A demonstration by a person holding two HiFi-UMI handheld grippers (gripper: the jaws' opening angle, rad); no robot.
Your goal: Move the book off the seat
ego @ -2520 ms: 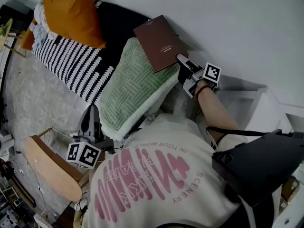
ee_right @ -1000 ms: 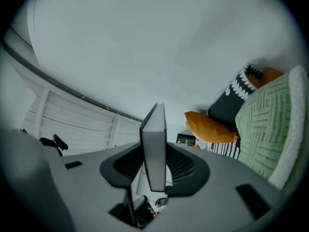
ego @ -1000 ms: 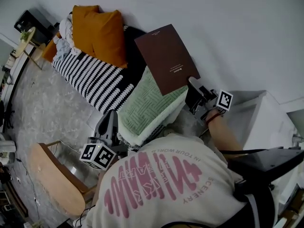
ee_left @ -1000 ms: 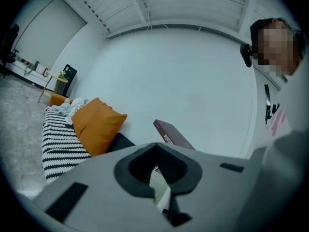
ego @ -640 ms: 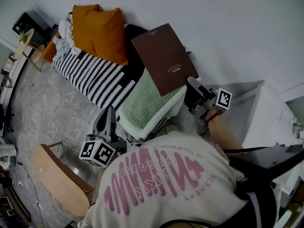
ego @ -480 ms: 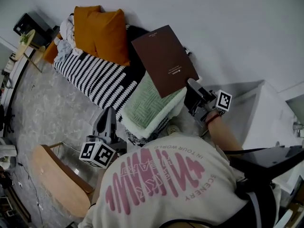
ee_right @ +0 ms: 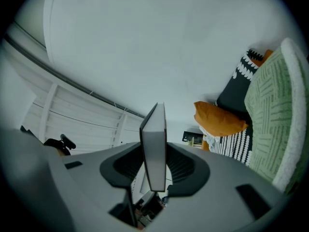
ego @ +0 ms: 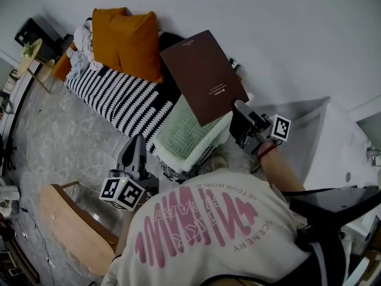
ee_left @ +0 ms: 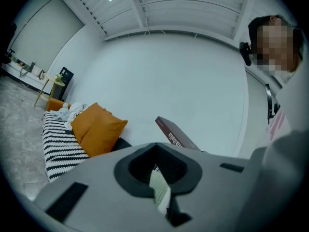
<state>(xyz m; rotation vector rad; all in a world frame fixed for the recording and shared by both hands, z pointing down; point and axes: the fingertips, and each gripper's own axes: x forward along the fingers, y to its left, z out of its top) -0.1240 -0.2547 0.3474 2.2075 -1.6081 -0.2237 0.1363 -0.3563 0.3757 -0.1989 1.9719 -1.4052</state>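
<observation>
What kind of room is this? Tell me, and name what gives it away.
Probably a living room or lounge corner: a low seat covered in black-and-white stripes, with orange fabric cushions and a green woven cushion, set along a plain white wall.

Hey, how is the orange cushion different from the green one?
The orange cushion is plain and smooth; the green cushion has a woven line pattern and a white edge. The orange cushion lies on the striped cover by the wall, untouched; the green cushion has its edge pinched in the left gripper. Both are soft cushions.
</observation>
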